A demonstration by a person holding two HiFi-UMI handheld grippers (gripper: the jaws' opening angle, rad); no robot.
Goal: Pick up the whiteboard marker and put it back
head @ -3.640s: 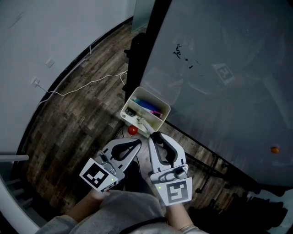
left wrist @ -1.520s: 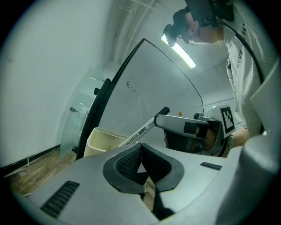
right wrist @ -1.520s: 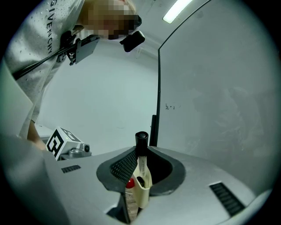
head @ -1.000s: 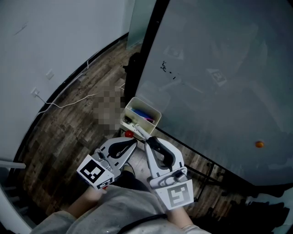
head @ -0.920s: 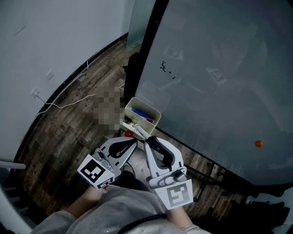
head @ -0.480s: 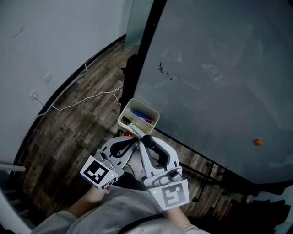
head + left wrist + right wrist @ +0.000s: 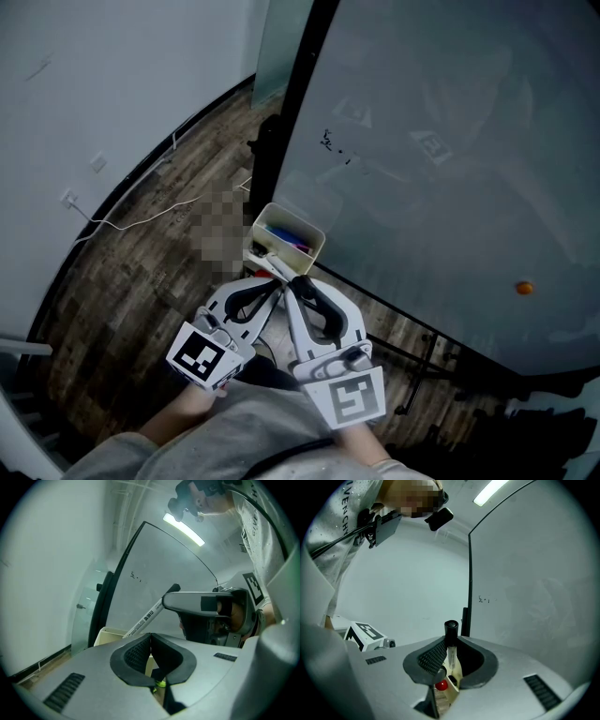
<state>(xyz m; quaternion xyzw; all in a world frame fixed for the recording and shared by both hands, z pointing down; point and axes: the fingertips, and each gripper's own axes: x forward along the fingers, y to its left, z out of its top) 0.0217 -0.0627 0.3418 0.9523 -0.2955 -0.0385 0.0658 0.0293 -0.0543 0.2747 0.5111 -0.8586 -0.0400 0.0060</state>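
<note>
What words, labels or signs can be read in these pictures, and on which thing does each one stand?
"VENCH": on the person's shirt in the right gripper view, part of a longer word.
"GIVE": on the same shirt in the left gripper view, cut off.
Print on the whiteboard marker: too small to read.
Black marks on the whiteboard: scribbles, no word.
Patterns on the cubes of the left gripper and right gripper: no letters.

I count two grippers: my left gripper (image 7: 273,290) and my right gripper (image 7: 299,283). I see one marker (image 7: 451,641), one white box (image 7: 298,220), one board (image 7: 450,187) and one red ball (image 7: 440,685). There is one orange dot (image 7: 524,288) on the board and one thin wire (image 7: 141,208) on the floor (image 7: 141,272). Pens (image 7: 291,236) lie in the box, but I cannot count them.
</note>
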